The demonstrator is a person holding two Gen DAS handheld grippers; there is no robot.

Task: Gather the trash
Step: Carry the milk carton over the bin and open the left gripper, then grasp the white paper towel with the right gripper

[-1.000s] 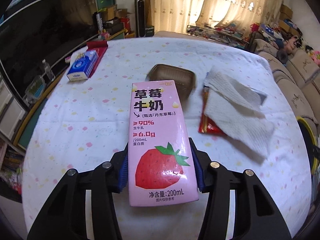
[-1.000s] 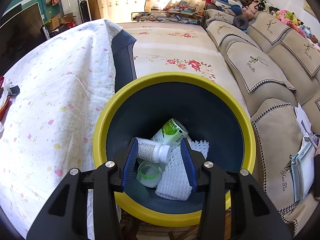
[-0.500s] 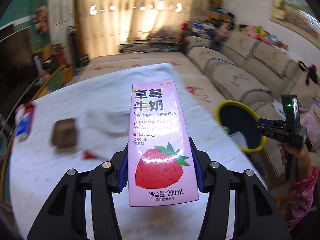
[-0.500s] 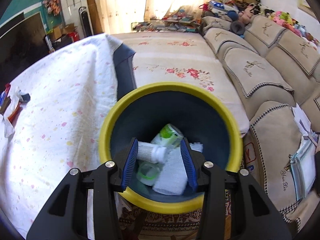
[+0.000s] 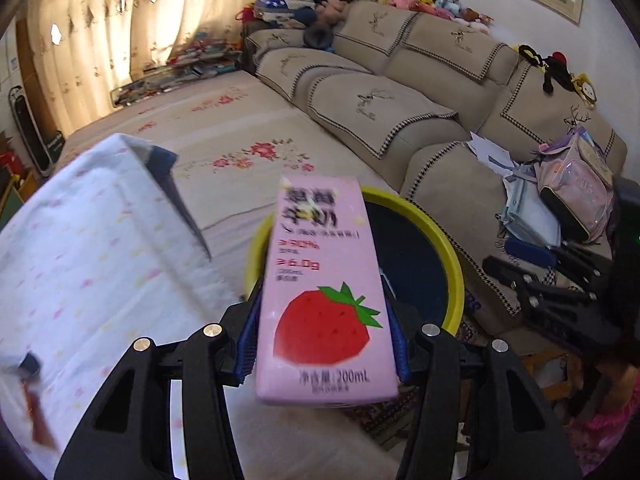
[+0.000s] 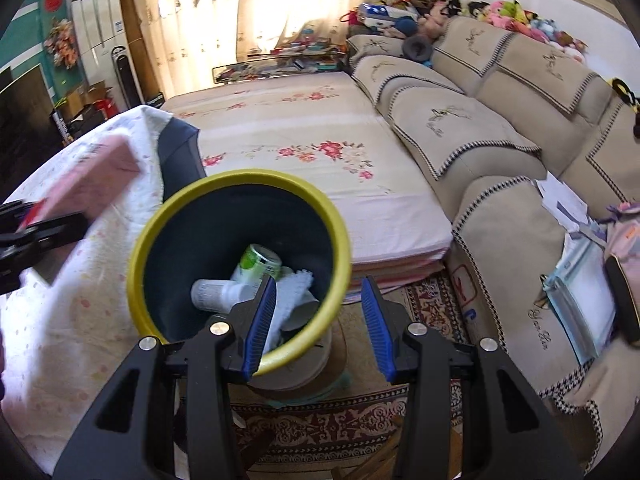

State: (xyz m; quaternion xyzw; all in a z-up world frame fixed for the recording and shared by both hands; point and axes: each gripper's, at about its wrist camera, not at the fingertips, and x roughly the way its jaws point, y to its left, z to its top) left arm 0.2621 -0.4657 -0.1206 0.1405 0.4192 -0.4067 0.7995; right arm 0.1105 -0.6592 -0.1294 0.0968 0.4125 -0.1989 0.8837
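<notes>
The left gripper (image 5: 326,316) is clamping the pink strawberry milk carton (image 5: 326,280) by its two side faces, blue pads pressing on both sides, jaws about halfway apart. The carton is standing up out of the jaws, top end leaning toward the yellow-rimmed bin (image 5: 448,248), w/ the lower end hanging out past the edge of the table (image 5: 92,264). It's sitting in front of the bin's near-left rim in the left wrist view; can't tell if it's truly over the opening yet.

Risks, as I'm reading it:
- Letting go too soon: the carton is prob. still at the rim, not over the middle, so it could be clipping the yellow lip and bouncing to the rug.
- The view is blurring, so the hand is likely travelling fast; a release mid-swing could be throwing the carton past the bin.
- The right gripper (image 6: 320,320) is hanging right at the bin's near rim (image 6: 240,184); the two tools could be knocking together, or nudging the bin, which is perching on a stool.
- The carton is tall and smooth, gripped only low down, so it may be pivoting or slipping.

The right gripper is standing partway apart and holding nothing: only the bin's rim and the floor are showing between the pads. Inside the bin a white bottle (image 6: 218,294), a green can (image 6: 258,264) and white foam (image 6: 294,292) are already lying at the bottom.
</notes>
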